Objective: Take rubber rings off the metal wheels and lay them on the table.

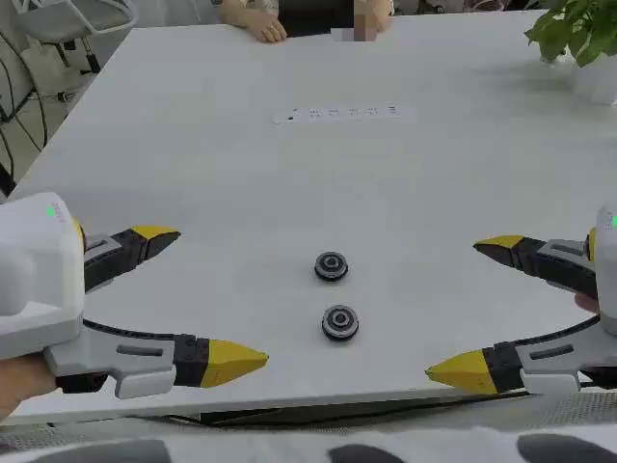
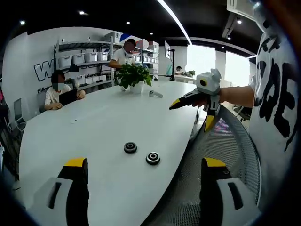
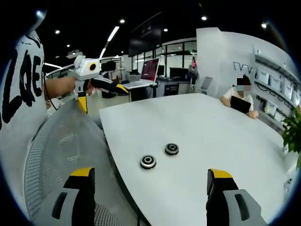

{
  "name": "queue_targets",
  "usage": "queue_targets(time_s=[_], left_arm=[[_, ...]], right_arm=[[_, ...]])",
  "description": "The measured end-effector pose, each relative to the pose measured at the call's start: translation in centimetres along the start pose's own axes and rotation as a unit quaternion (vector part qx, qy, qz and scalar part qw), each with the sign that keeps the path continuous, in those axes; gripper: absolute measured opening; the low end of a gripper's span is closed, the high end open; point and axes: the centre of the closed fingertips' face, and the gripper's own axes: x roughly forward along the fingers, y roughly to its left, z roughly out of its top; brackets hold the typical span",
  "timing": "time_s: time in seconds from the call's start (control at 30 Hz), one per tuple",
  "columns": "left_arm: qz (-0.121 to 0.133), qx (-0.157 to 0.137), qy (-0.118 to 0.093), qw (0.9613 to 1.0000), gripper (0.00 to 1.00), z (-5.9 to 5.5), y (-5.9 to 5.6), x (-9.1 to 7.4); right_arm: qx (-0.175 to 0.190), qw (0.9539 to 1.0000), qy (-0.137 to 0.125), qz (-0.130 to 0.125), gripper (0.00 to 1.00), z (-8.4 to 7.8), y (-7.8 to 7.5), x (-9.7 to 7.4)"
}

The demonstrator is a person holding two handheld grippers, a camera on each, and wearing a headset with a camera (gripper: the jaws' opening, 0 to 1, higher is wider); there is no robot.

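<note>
In the head view, two small round metal wheels lay flat on the white table (image 1: 289,174), axles upright. The nearer wheel (image 1: 339,322) sat close to the front edge, and the farther wheel (image 1: 331,266) lay just beyond it at twelve o'clock. The left gripper (image 1: 222,295), its yellow-tipped jaws spread wide and empty, stood at nine o'clock from the pair. The right gripper (image 1: 451,308), equally wide and empty, stood at three o'clock. Both were well apart from the wheels, the left perhaps a shade closer.

In the left gripper view, the nearer wheel (image 2: 153,158) sat almost dead ahead between the jaws, with the farther wheel (image 2: 130,148) toward eleven o'clock. The right gripper (image 2: 189,117) hung beyond at one o'clock.

In the right gripper view, the nearer wheel (image 3: 148,161) lay straight ahead and the farther wheel (image 3: 171,149) toward one o'clock. The dark rubber rings seemed to be on both. Either gripper probably needed only to travel straight forward to reach the nearer wheel
</note>
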Motion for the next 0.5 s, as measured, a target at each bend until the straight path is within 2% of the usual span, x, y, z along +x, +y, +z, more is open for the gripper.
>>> queue_targets(time_s=[0.23,0.5], left_arm=[[0.001,0.002,0.004,1.0,0.99,-0.31,-0.04,-0.06],[0.001,0.002,0.003,1.0,0.99,-0.17,0.11,-0.08]], right_arm=[[0.001,1.0,-0.001,-0.001,0.97,0.01,0.01,0.06],[0.0,1.0,0.004,-0.002,0.96,-0.25,-0.06,0.13]])
